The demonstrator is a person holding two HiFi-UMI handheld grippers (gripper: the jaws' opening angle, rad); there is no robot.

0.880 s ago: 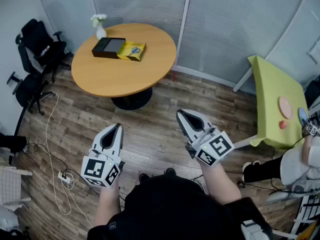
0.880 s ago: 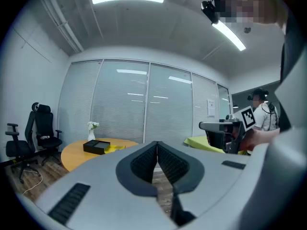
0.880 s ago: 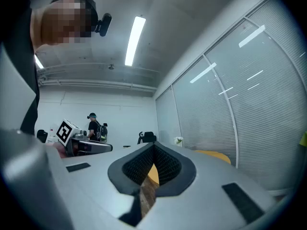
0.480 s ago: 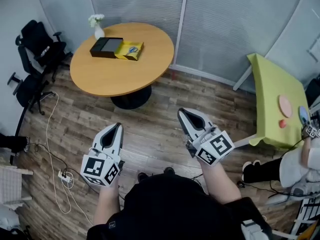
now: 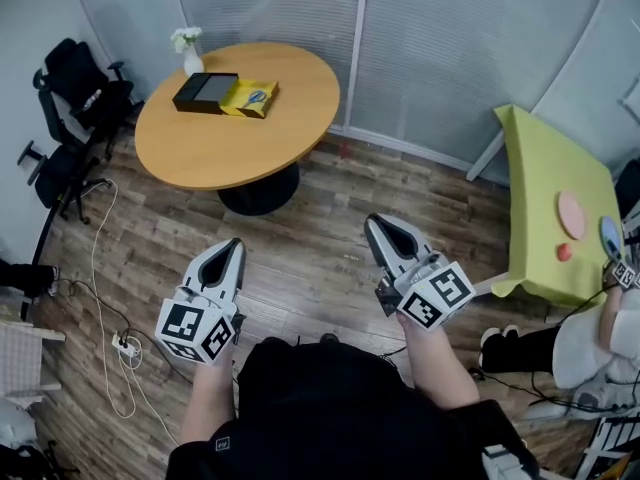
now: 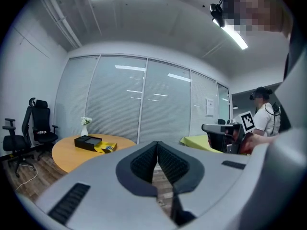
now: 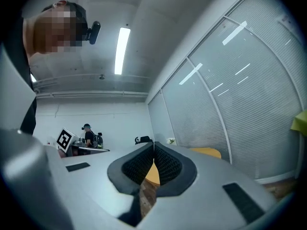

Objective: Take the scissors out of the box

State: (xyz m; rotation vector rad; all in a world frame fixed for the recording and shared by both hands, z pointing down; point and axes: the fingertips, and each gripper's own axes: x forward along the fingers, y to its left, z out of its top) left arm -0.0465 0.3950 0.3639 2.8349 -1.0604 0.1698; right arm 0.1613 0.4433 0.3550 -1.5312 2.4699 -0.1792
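Wood-topped round table (image 5: 230,143), set at the far side of the room on plank flooring; both grippers are held well short of it.

- Box (image 5: 205,92): black, placed near the table's far left edge, with a yellow tray (image 5: 240,105) touching its right side. Whether the two parts are joined cannot be told.
- Scissors (image 5: 258,96): lying in the yellow tray, not yet taken out. Only blue handles are made out in the head view; the blades are too small to see. In the left gripper view they are reduced to a blue speck.
- Vase (image 5: 187,58): white, with pale flowers, standing just behind the box.
- Left gripper (image 5: 234,244): fingers pressed together, nothing between them, as confirmed in its own view (image 6: 157,145).
- Right gripper (image 5: 378,223): fingers likewise pressed together and empty (image 7: 153,145). The table is largely hidden behind its jaws there, with only an orange sliver showing.
- Office chairs (image 5: 80,93): black, left of the table, partly cut off by the picture edge.
- Yellow-green table (image 5: 550,198): at right, cut off at the edge; small round items on it are not identifiable.
- Second person (image 5: 590,338): at the right edge, mostly out of frame.
- Cable and power strip (image 5: 122,346): on the floor at left.

Change noted against the earlier head views: the round table and box have drifted slightly toward the upper left of the picture. Both grippers were shut and empty then as well, and the scissors lie in the same place.
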